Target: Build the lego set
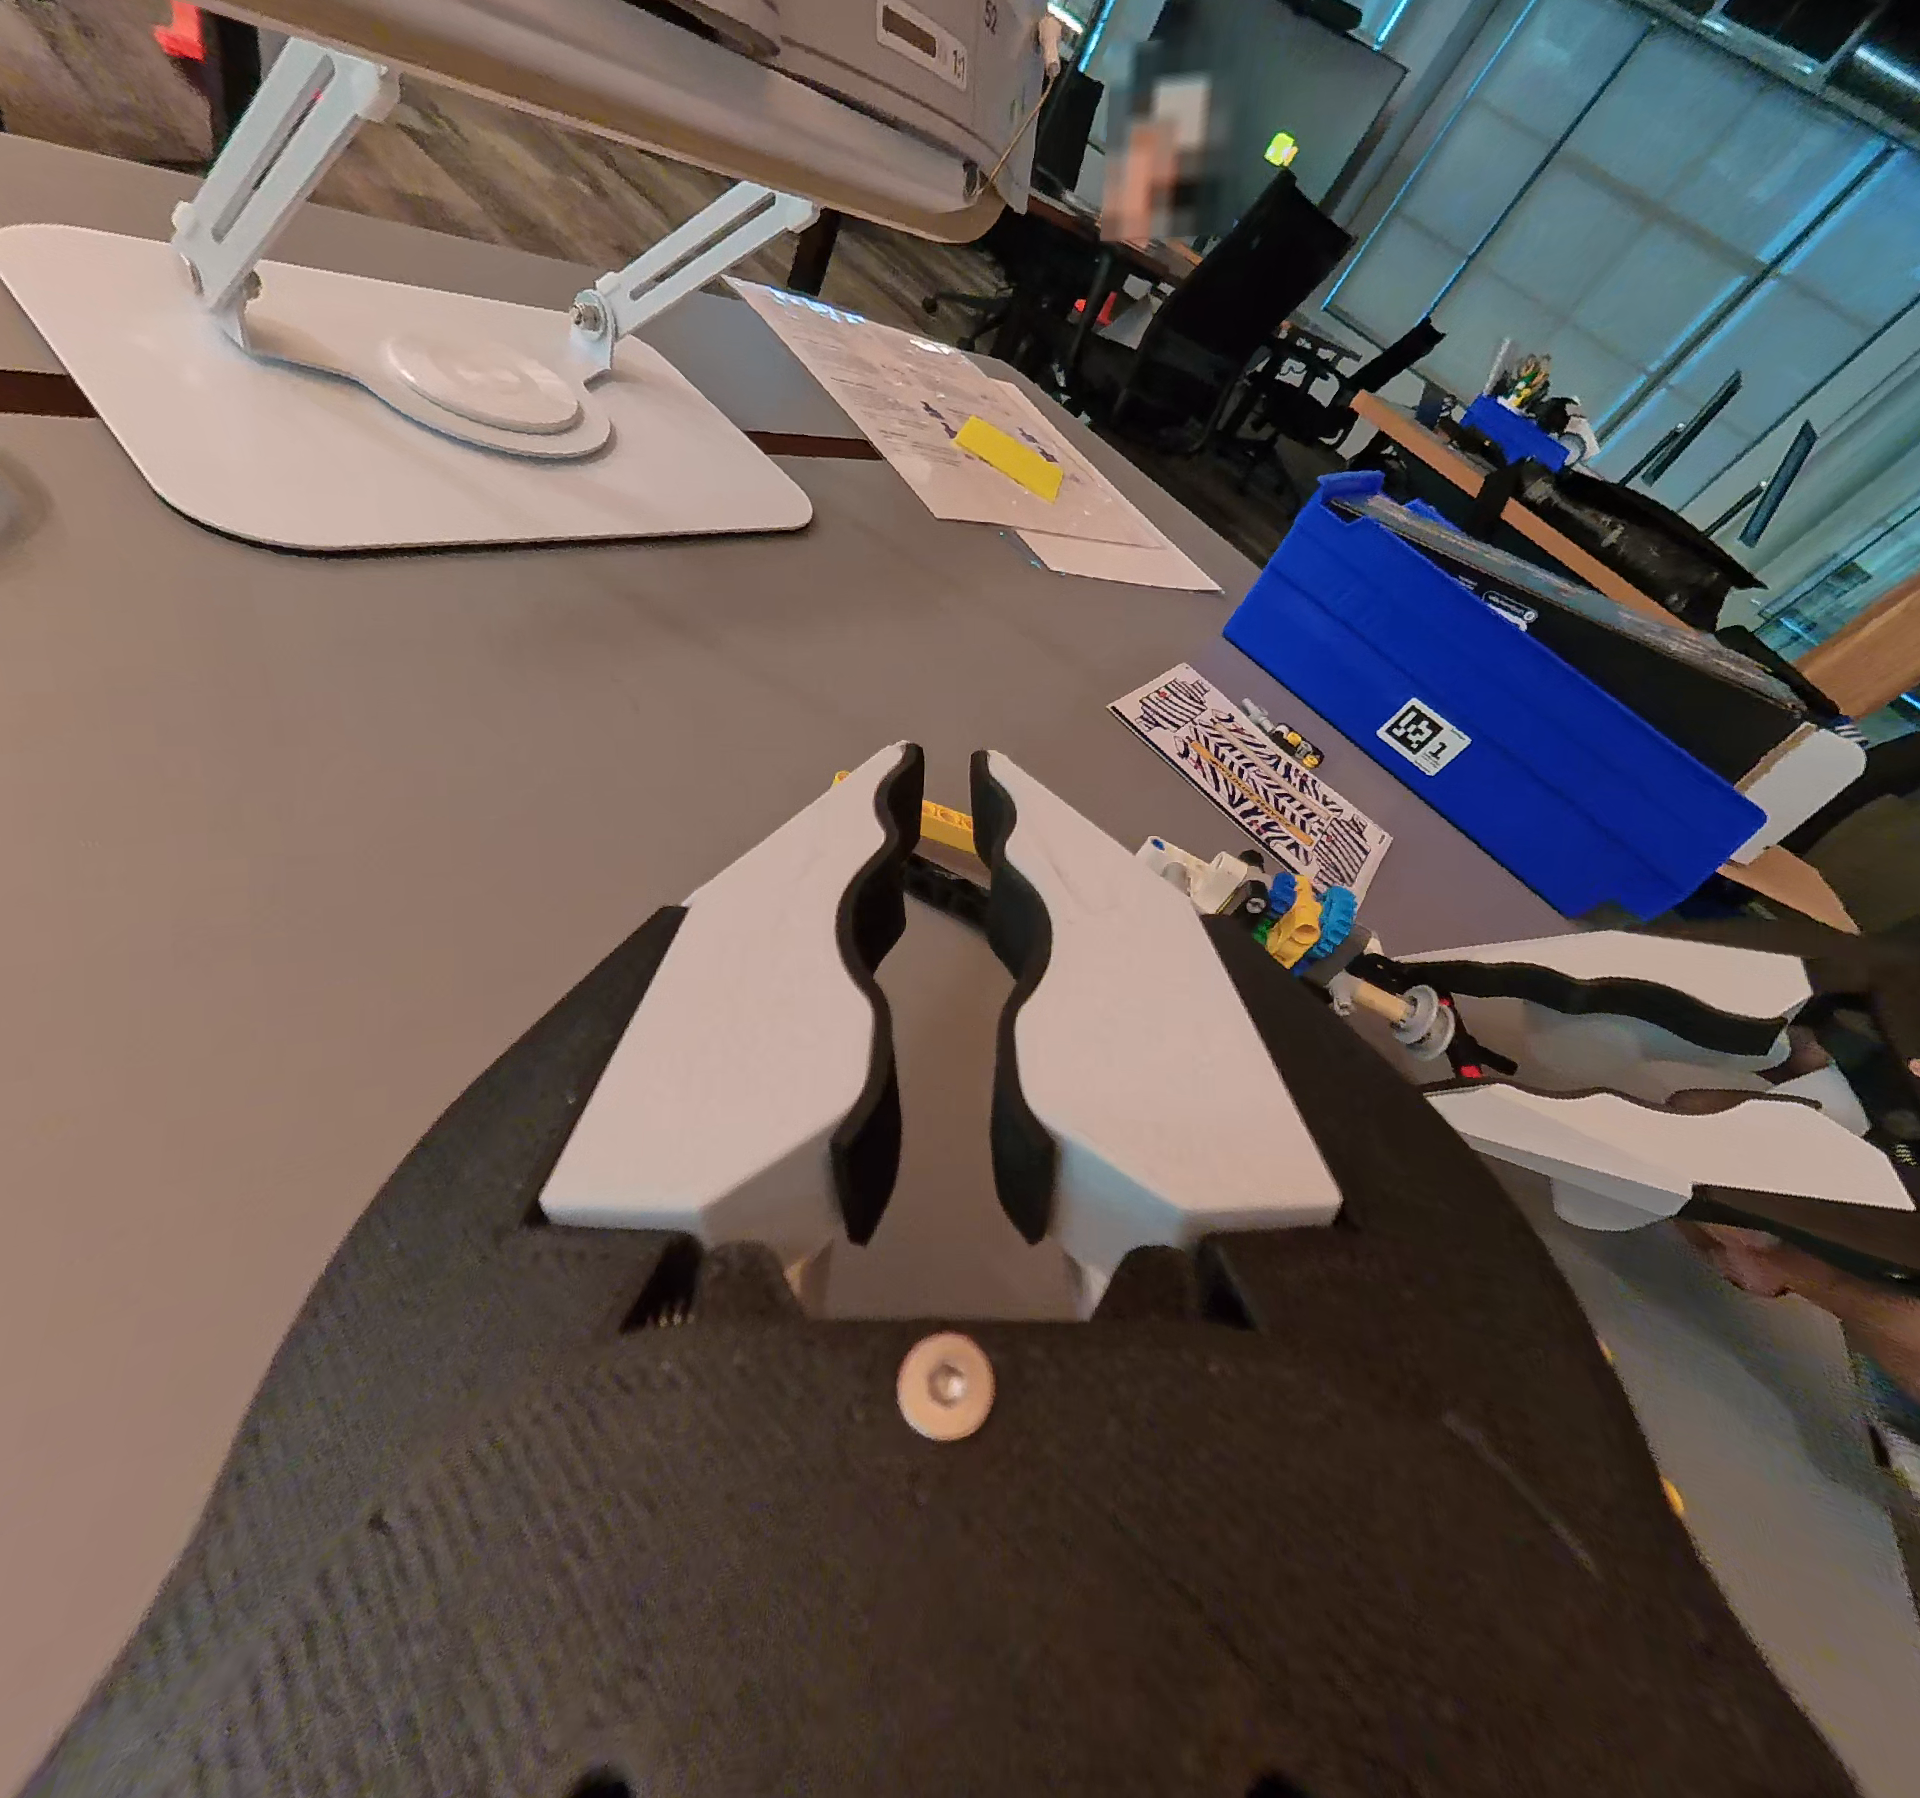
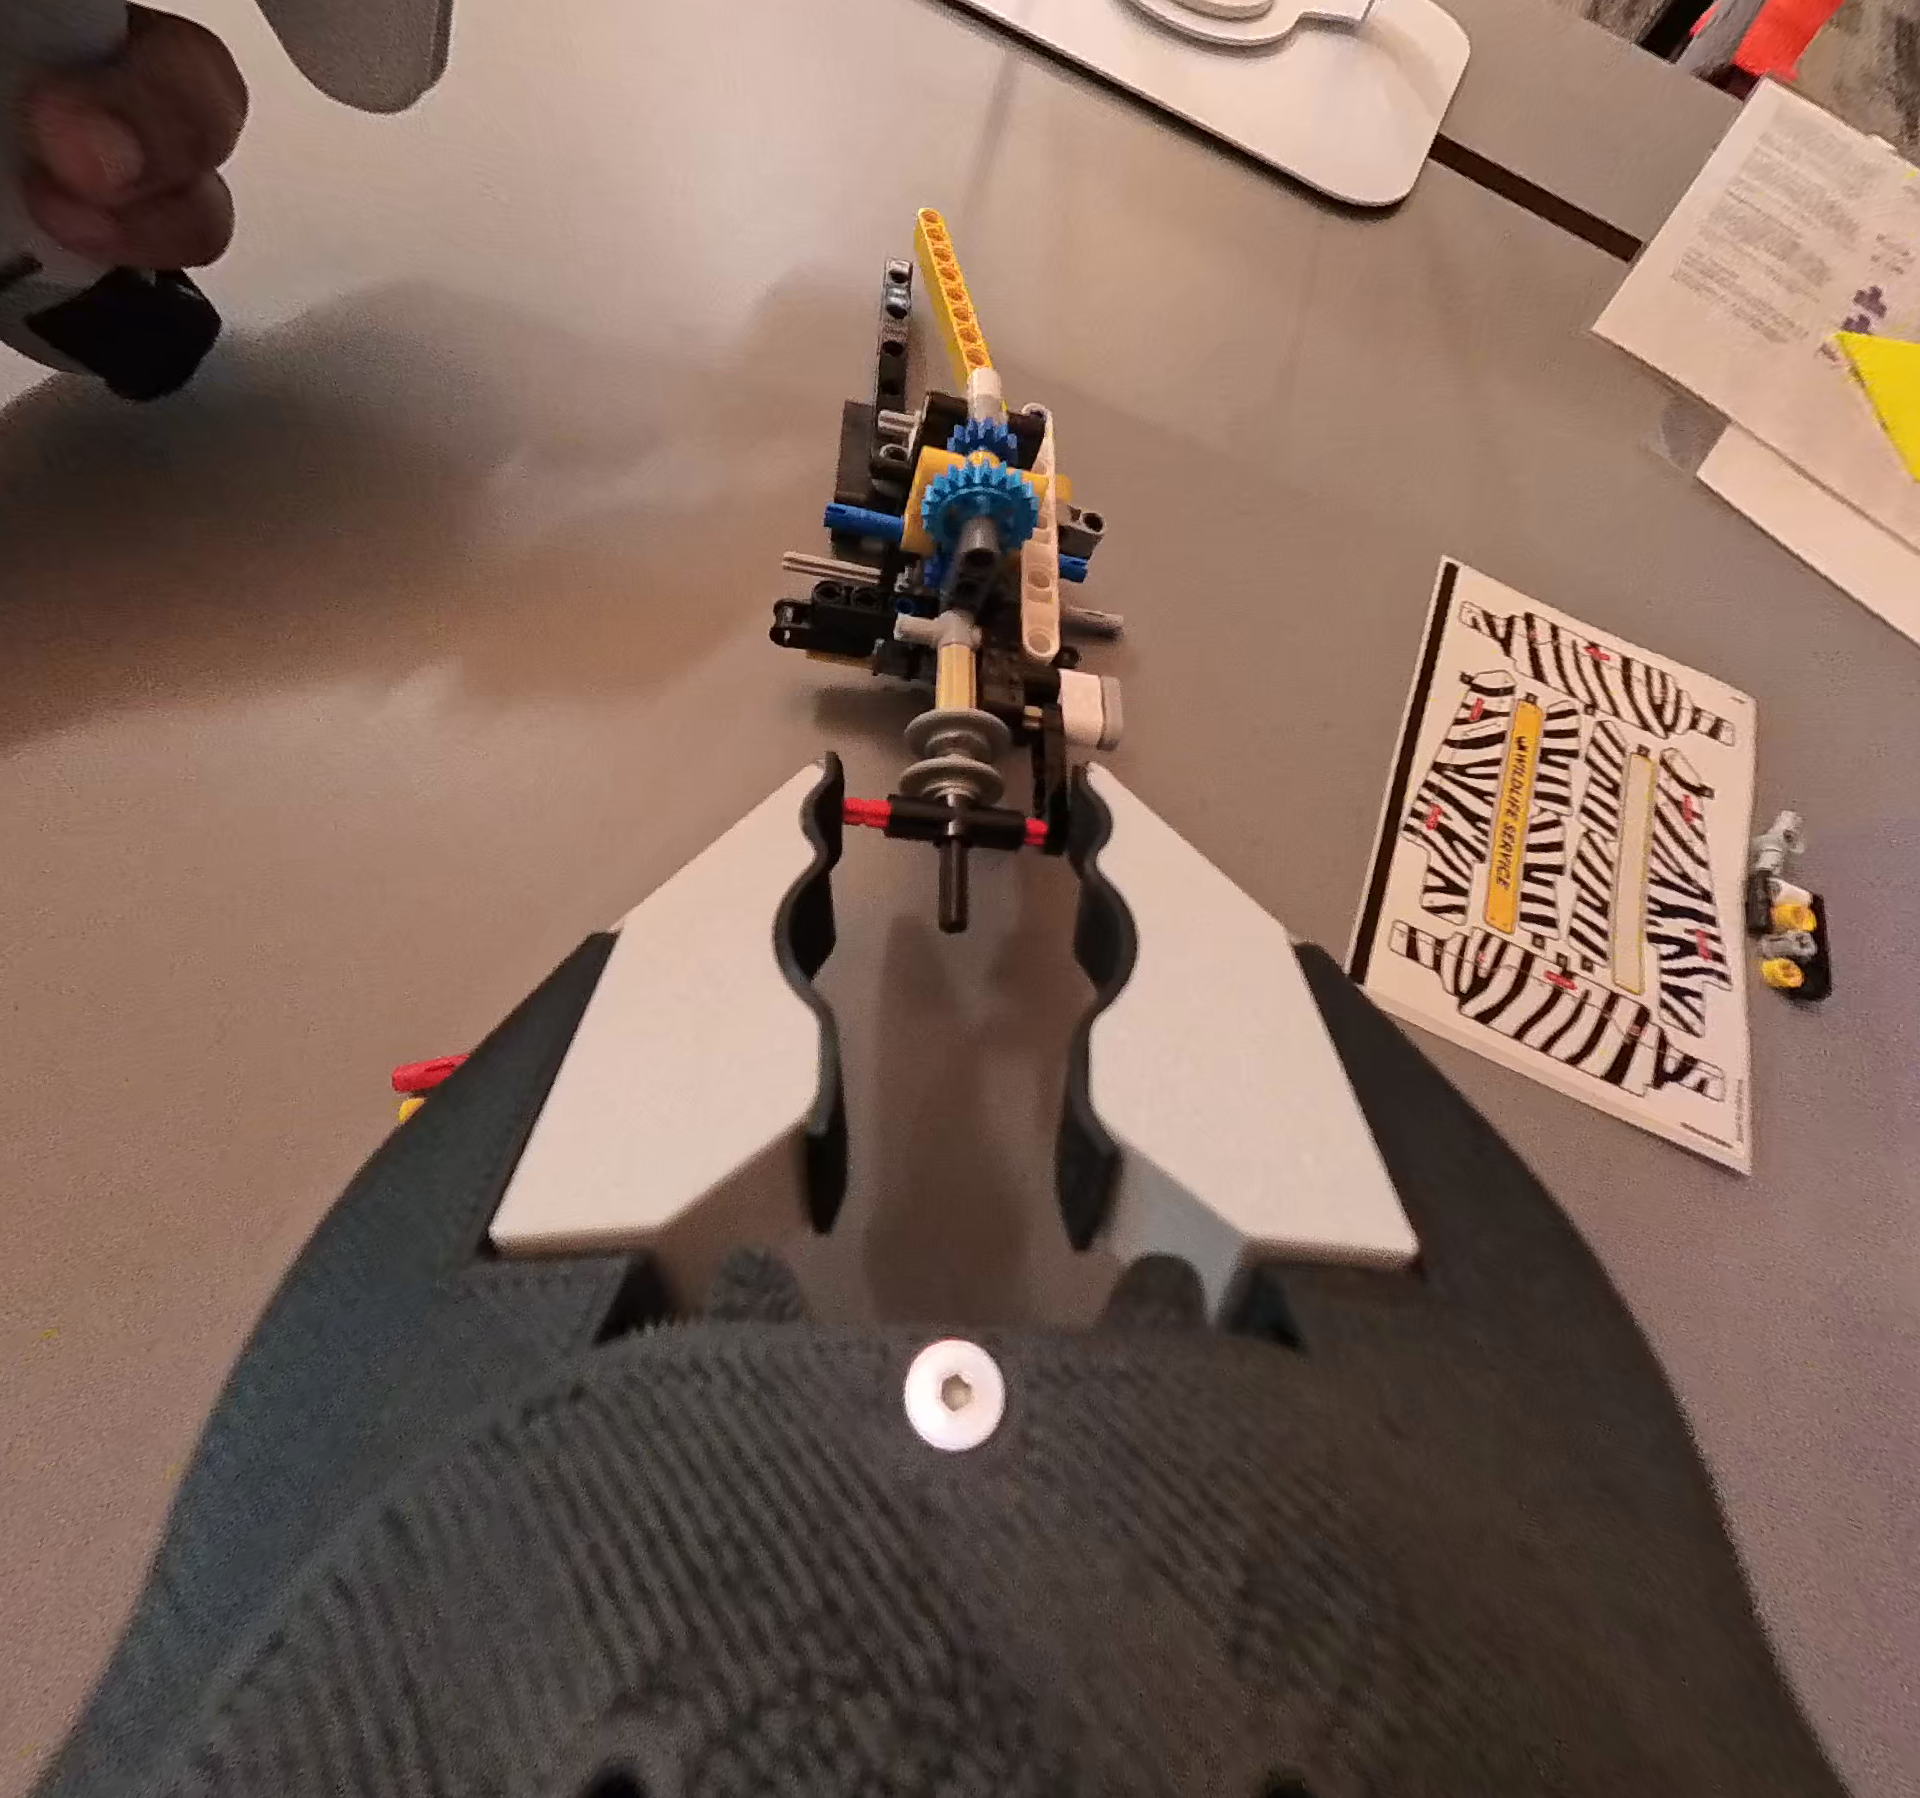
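Right claw point(image 2: 951, 818): being held part open, its tips bracketing a red and black cross rod point(image 2: 951, 818); both rod ends are meeting the pads, so it is judged to be gripping the rod lightly.
Left claw point(image 1: 945, 772): being held nearly closed, a narrow gap showing, nothing between the tips; a yellow beam is showing just past them.
Model point(image 2: 961, 543): sitting mid-table, straight ahead of the right claw.
Long axis: running away from the right claw toward the far edge; the cross rod is lying crosswise, tip to tip.
Nearer hand: the right, judged.
Sticker sheet point(image 2: 1558, 875): lying toward the right edge; small loose parts point(image 2: 1787, 907) beside it.
Blue bin point(image 1: 1486, 709): standing at the table's edge; a dark flat thing is lying in it, kind not told.
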